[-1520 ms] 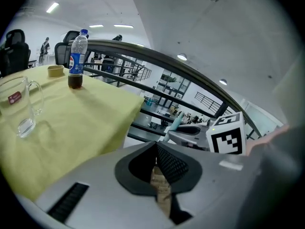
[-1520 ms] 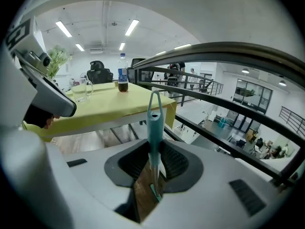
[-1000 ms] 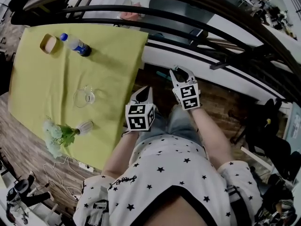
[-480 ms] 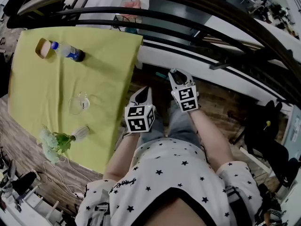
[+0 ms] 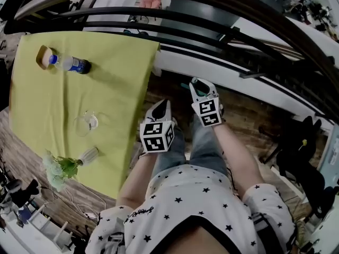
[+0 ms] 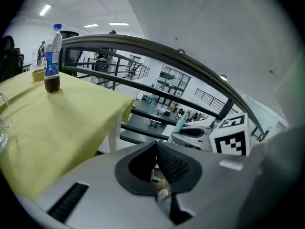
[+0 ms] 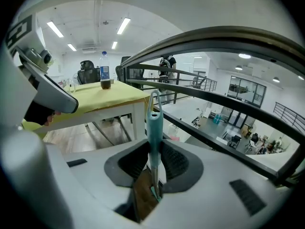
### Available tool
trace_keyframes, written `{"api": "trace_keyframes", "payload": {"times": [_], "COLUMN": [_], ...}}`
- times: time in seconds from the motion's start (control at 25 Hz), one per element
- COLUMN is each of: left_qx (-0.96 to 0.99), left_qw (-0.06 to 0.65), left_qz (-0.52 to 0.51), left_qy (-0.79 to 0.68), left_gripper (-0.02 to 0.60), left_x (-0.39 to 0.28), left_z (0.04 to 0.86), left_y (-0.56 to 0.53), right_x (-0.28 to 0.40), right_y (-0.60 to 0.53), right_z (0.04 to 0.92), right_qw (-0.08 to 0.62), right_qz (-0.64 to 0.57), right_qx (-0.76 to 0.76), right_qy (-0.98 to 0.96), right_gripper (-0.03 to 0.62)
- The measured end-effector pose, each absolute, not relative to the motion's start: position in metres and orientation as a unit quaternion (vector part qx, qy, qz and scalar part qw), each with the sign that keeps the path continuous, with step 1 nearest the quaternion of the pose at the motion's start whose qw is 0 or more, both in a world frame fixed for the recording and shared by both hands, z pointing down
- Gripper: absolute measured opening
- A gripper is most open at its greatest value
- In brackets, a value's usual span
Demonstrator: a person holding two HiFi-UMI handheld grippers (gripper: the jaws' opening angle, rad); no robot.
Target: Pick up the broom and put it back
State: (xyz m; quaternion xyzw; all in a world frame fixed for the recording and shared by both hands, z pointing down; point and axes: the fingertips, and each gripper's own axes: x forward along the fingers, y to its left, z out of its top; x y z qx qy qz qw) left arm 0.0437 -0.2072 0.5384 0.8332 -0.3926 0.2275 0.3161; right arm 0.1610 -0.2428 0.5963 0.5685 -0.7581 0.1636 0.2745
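1. Yellow-green is being shown by the tablecloth (image 5: 116,62).
2. A blue cap and label are being shown on the bottle (image 5: 69,63).
3. Teal is being shown on the broom handle (image 7: 154,123).
4. Black-and-white square markers are being displayed on the left gripper (image 5: 164,102) and right gripper (image 5: 195,83).
5. A white, black-starred shirt (image 5: 196,194) is being worn.
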Motion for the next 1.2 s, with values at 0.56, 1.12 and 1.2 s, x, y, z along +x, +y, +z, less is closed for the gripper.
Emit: {"api": "trace_keyframes", "payload": {"times": [0.56, 1.12, 1.2], "left_qx": [0.822, 0.811, 0.81], "left_qw": [0.326, 0.335, 0.335], "left_qz": [0.244, 0.255, 0.258], "left_qy": [-0.398, -0.405, -0.406], "left_gripper": [0.011, 0.011, 0.011], "left_x": [0.067, 0.082, 0.085], "left_z": [0.55, 0.57, 0.571], "left_y": [-0.211, -0.226, -0.226], "right_x": [0.199, 0.239, 0.248], "right_y": [-0.298, -0.354, -0.361], "right_z": [0.598, 0.617, 0.619], "right_qw": [0.252, 0.232, 0.229], "right_qz": [0.156, 0.172, 0.171], "right_qx": [0.583, 0.605, 0.611], "right_qy": [-0.757, -0.742, -0.738], "right_gripper": [0.077, 0.077, 0.077]}}
